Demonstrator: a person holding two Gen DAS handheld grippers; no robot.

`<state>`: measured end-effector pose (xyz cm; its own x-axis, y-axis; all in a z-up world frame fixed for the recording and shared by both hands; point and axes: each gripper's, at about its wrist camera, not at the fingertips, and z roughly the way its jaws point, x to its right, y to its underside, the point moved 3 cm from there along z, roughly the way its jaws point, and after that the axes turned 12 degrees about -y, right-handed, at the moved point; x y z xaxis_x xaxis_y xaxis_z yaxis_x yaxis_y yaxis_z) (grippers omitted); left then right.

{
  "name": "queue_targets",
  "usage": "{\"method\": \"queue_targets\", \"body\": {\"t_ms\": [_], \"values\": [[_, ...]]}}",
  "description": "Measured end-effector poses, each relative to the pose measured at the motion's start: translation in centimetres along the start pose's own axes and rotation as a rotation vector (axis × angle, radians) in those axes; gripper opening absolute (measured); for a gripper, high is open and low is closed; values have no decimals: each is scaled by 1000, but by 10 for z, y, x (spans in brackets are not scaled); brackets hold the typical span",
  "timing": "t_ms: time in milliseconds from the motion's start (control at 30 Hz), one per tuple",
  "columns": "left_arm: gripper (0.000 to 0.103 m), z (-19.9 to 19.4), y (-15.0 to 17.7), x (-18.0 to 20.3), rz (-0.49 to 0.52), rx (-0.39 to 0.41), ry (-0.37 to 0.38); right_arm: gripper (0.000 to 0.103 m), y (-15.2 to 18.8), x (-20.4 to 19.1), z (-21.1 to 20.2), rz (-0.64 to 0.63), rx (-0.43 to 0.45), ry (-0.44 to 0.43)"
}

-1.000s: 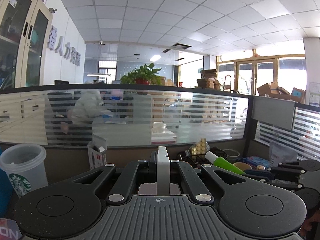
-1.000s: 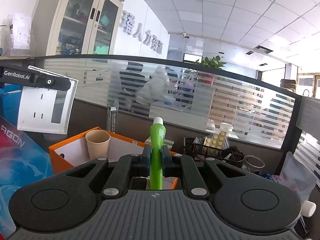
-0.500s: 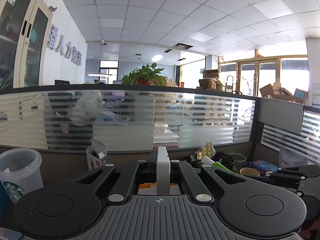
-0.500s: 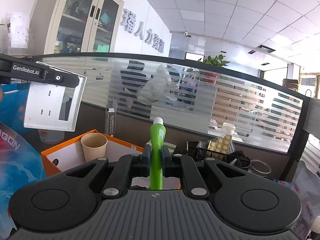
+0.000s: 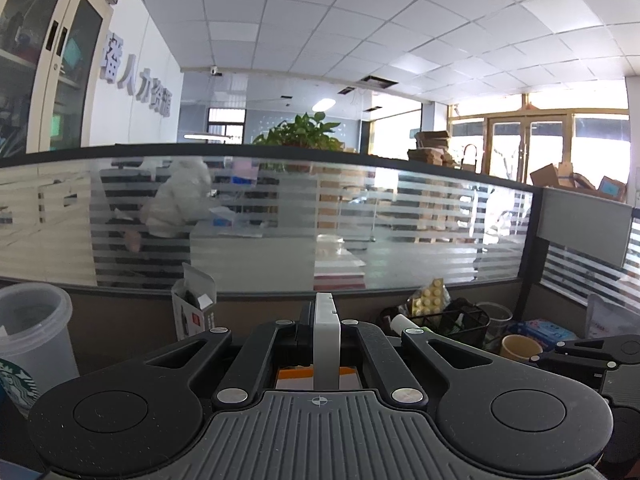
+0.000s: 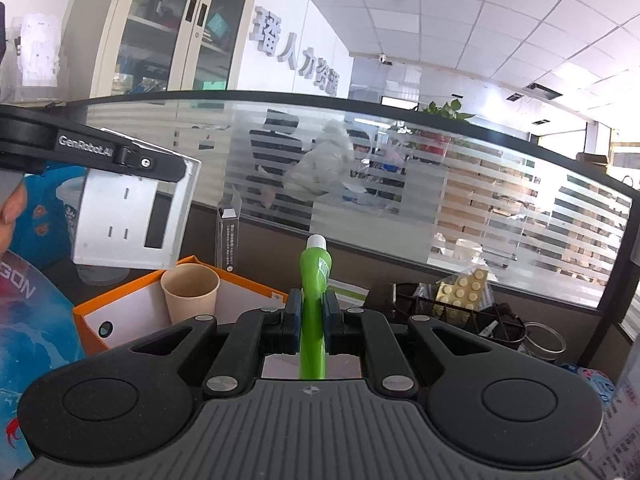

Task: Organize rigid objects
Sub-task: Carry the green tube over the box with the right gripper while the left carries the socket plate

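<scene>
Green tube with white cap, upright, frame centre, above orange box; right gripper fingers pinch its lower body. Left gripper fingers clamp white flat plate, seen edge-on, frame centre.

Green tube with white cap, upright, clamped mid-body; white flat socket-like plate, held edgewise, above orange box.

Left tool arm: white "GenRobot.AI" lettering. Clear plastic cup: green Starbucks emblem. Blue bag: partial letters "GON". Wall sign: raised Chinese characters.
</scene>
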<state>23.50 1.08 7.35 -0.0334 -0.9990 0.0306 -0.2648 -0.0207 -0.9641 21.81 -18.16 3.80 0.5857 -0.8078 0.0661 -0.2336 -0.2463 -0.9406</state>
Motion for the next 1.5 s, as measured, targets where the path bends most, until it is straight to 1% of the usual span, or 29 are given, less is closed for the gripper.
{"method": "queue_targets", "body": {"t_ms": [367, 933, 1500], "values": [[0, 25, 11, -5, -19, -31, -15, 9, 3, 2, 27, 4, -32, -11], [0, 63, 37, -11, -32, -129, -33, 9, 14, 5, 63, 10, -107, -21], [0, 93, 65, -11, -16, -222, -41, 9, 43, 17, 99, 49, -208, -24]]}}
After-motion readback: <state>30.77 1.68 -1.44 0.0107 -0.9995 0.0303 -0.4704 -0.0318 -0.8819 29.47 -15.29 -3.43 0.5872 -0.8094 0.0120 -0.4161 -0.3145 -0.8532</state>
